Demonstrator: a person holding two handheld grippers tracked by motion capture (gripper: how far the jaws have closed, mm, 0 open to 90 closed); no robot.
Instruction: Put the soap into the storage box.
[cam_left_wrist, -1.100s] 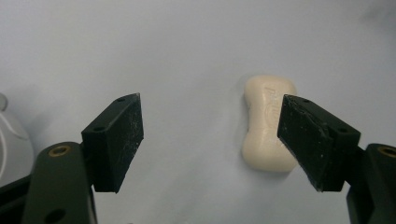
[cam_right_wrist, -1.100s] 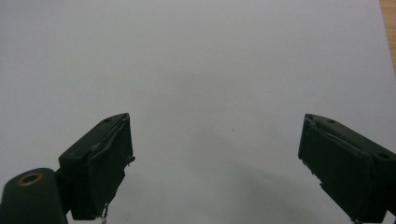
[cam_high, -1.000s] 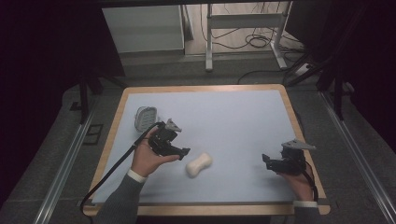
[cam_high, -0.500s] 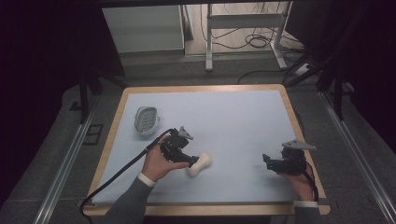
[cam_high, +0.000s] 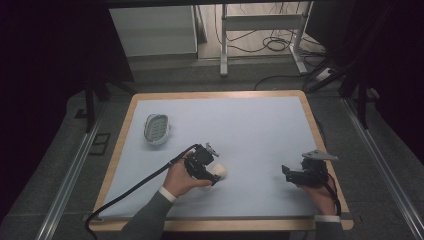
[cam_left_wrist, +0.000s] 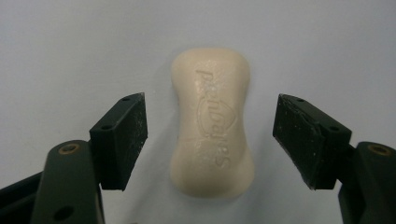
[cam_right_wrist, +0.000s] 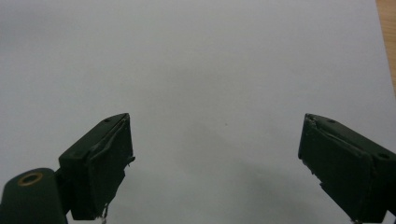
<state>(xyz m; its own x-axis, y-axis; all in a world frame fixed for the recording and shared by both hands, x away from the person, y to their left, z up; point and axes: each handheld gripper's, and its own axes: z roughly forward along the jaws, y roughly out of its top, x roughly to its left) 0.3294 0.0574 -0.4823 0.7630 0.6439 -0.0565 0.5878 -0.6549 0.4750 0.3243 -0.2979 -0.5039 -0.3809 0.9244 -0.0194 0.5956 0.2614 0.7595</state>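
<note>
High view above my near bench edge facing forward and down, my left claw camera close over soap, shared with high view

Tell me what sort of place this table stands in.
Probably a lab or recording workspace, not a home: a wood-edged table with a pale blue mat, loose black cables on the floor beside a grey metal stand, and dark curtains around it.

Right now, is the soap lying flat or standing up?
Lying flat. The soap rests on the blue mat, stamped letters facing up, between the left gripper's closing jaws, untouched on both sides.
</note>
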